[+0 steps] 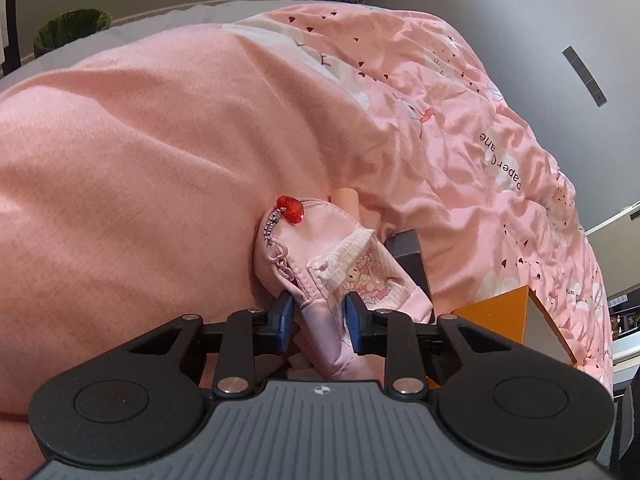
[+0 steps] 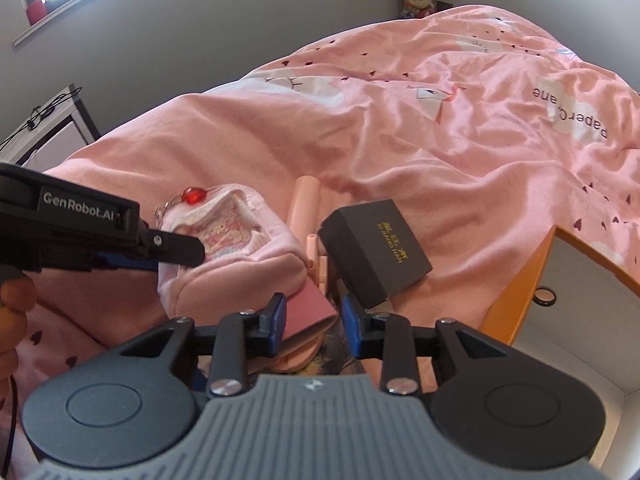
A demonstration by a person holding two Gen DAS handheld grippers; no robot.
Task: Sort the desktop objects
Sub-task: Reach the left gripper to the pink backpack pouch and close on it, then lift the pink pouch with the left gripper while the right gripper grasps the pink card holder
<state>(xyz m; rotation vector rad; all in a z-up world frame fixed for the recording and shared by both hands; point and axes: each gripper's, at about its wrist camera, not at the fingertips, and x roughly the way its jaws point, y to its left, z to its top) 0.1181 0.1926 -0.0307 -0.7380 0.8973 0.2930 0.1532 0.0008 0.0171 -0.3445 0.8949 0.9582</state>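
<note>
Left gripper (image 1: 319,317) pinching pink pouch (image 1: 320,268) (cartoon print)

"GenRobot.AI" on left claw (image 2: 176,256); "PaperCrane" on quilt (image 2: 440,160).

The left gripper (image 1: 319,312) has its 2 blue pads clamped on the pink pouch (image 1: 320,264). The right gripper (image 2: 314,318) hovers low, jaws parted.

Pink pouch (image 2: 228,248), black box (image 2: 376,248) crowd path ahead of right tool (image 2: 314,316); bare quilt (image 2: 460,184) beyond.
</note>
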